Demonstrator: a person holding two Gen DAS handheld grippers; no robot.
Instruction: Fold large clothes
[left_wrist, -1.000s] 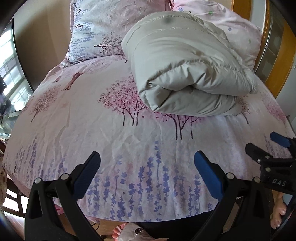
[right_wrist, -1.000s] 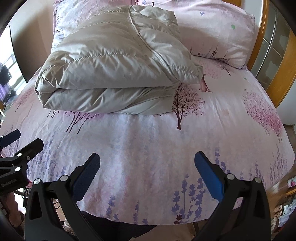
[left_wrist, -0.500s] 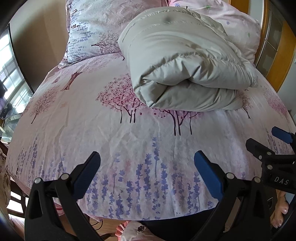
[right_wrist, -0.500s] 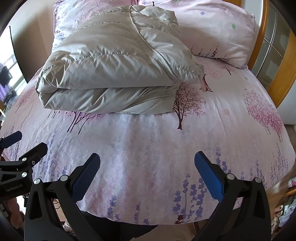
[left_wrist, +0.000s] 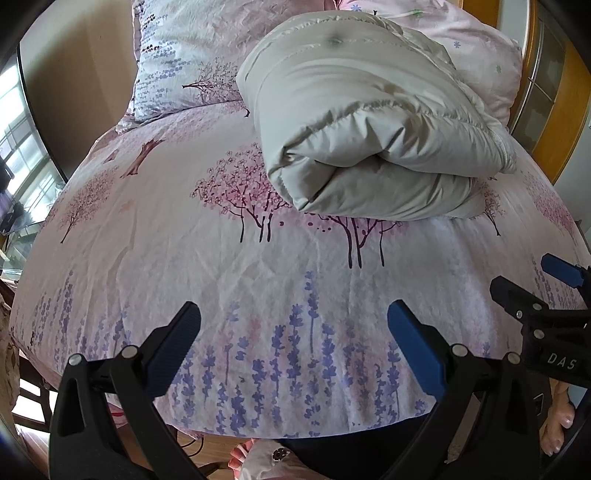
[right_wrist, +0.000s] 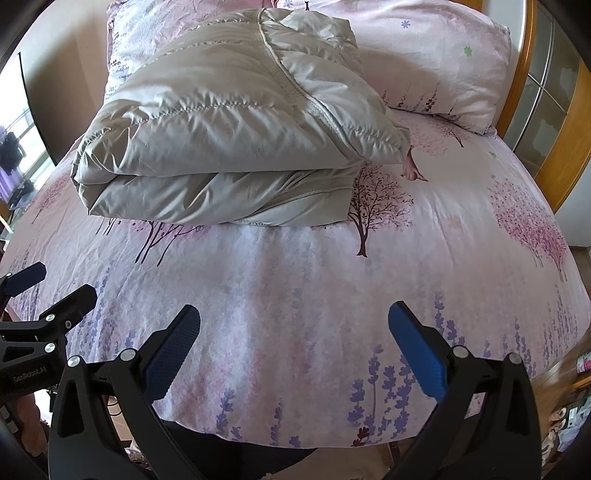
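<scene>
Both tongs, left tongs (left_wrist: 293, 328) and right tongs (right_wrist: 293, 328), I hold spread wide with nothing between them, above the near edge of the bed (right_wrist: 461, 240). My folded grey padded jacket (right_wrist: 229, 147) lies mid-bed, well apart from them, its far end against the pillows (right_wrist: 443, 66).
</scene>
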